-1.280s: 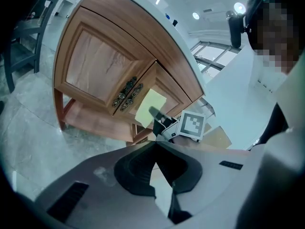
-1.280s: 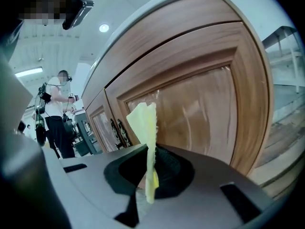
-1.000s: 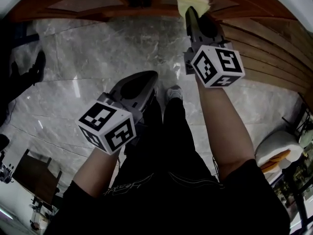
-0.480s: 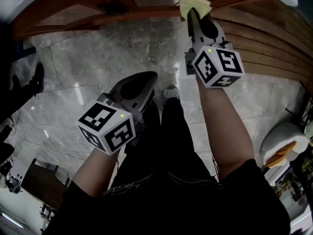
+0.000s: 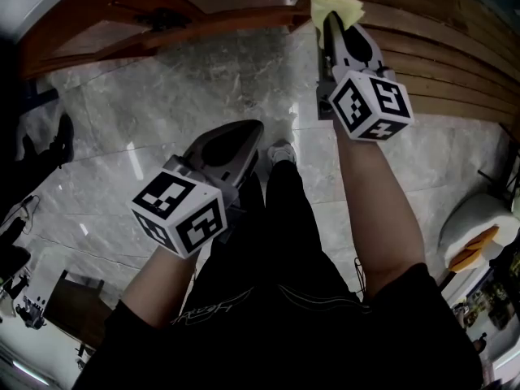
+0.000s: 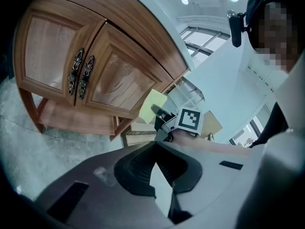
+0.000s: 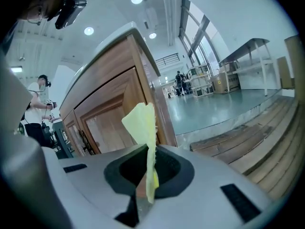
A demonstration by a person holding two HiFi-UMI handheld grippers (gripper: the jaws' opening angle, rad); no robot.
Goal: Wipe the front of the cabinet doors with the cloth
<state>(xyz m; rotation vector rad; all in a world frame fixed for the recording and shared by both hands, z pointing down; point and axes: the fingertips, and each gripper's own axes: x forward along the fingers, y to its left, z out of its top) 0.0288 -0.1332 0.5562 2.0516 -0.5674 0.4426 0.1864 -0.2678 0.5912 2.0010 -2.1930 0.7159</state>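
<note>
The wooden cabinet (image 5: 203, 15) curves across the top of the head view. Its two panelled doors (image 6: 114, 80) with ornate dark handles (image 6: 78, 73) show in the left gripper view. My right gripper (image 5: 331, 24) is shut on a pale yellow cloth (image 5: 333, 5), held up at the right door's outer edge. The same cloth (image 7: 143, 123) sticks up between that gripper's jaws (image 7: 147, 149), beside the cabinet front (image 7: 114, 113). The left gripper view also shows the cloth (image 6: 151, 106). My left gripper (image 5: 242, 132) hangs low over the floor, shut and empty, away from the cabinet.
Grey marble floor (image 5: 162, 96) lies below the cabinet. Wooden slats (image 5: 439, 80) run along the right. My legs and a shoe (image 5: 283, 151) are under the grippers. A white seat (image 5: 475, 234) stands at the right edge. A person (image 7: 35, 109) stands far left in the right gripper view.
My right gripper has carried the cloth slightly to the right along the cabinet front. The left gripper has stayed where it was.
</note>
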